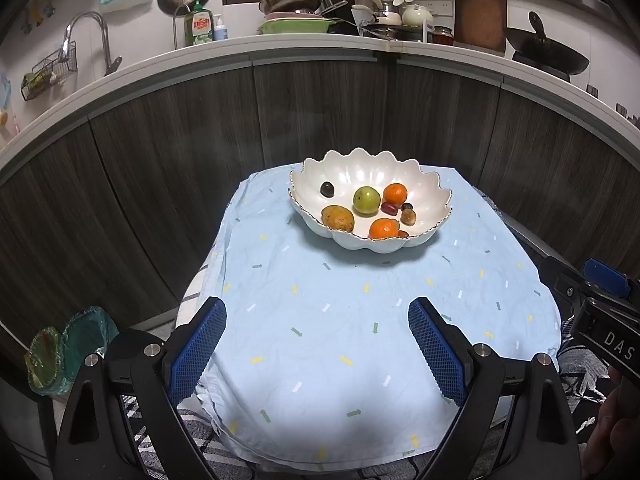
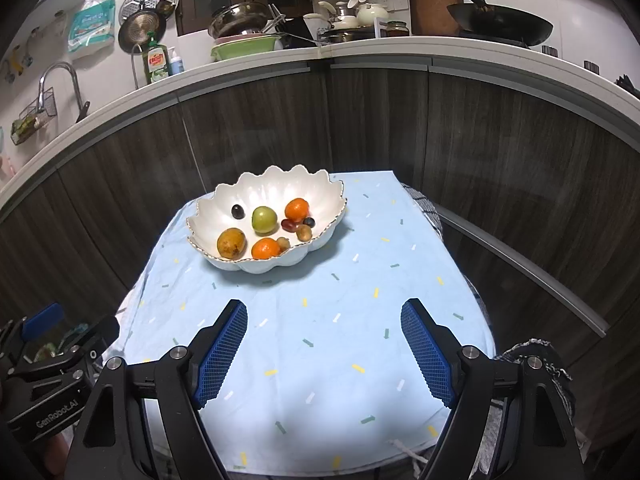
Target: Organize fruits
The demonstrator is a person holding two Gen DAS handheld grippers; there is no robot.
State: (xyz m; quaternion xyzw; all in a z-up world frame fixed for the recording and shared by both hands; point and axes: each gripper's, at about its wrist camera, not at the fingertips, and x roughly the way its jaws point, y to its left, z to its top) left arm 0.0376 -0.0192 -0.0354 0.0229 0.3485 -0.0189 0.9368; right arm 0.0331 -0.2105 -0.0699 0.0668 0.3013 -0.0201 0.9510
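A white scalloped bowl (image 1: 432,216) stands at the far end of the table on a light blue cloth (image 1: 360,340). In it lie a green apple (image 1: 366,199), two oranges (image 1: 395,193) (image 1: 384,229), a brown-yellow mango (image 1: 338,218), a dark plum (image 1: 327,189) and several small red and dark fruits (image 1: 400,210). The bowl also shows in the right wrist view (image 2: 320,200). My left gripper (image 1: 318,320) is open and empty, well short of the bowl. My right gripper (image 2: 324,320) is open and empty too, over the near cloth.
Dark wood cabinet fronts (image 1: 320,112) curve behind the table under a white counter (image 1: 280,44) crowded with dishes, a wok (image 1: 548,56) and a sink tap (image 1: 88,32). Green glass bowls (image 1: 68,348) sit low at the left. A checked cloth (image 1: 192,440) hangs under the blue one.
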